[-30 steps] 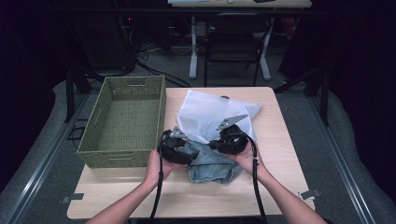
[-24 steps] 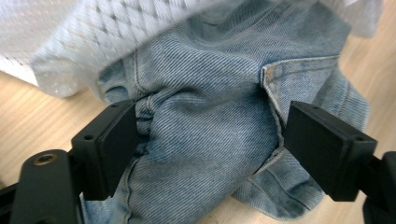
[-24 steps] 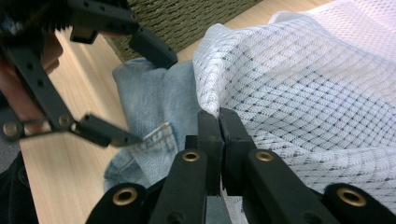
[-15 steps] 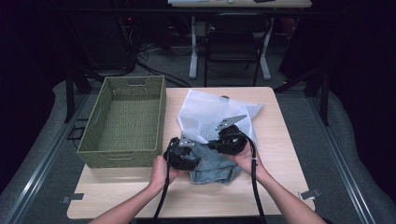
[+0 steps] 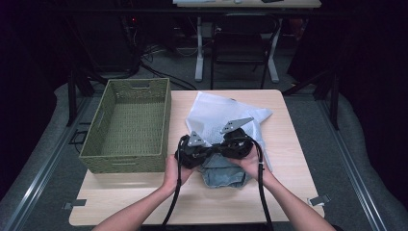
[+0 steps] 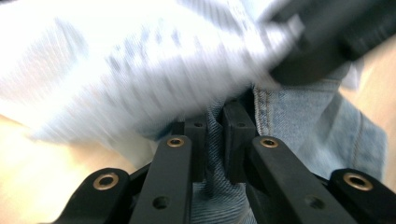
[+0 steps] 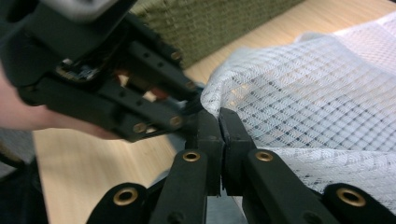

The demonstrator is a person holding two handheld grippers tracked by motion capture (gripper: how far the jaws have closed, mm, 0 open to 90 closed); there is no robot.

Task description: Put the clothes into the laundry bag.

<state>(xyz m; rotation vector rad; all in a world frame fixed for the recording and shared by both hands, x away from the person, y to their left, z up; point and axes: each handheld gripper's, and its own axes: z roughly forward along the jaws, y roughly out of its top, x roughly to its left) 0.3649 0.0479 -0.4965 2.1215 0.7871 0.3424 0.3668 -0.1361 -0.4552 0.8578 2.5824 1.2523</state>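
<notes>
Near the desk's front edge, the left gripper (image 6: 215, 135) clenches folded blue denim cloth (image 6: 322, 126); the right gripper (image 7: 219, 135) pinches white mesh fabric bag (image 7: 327, 107).

On my desk (image 5: 288, 144) the basket (image 5: 130, 125) sits at the left, the mesh bag (image 5: 216, 113) to its right, and the jeans (image 5: 223, 173) lie partly under the bag's near edge.

basket (image 5: 126, 126) walls the left (right tabletop (image 5: 284, 139) stays open).
</notes>
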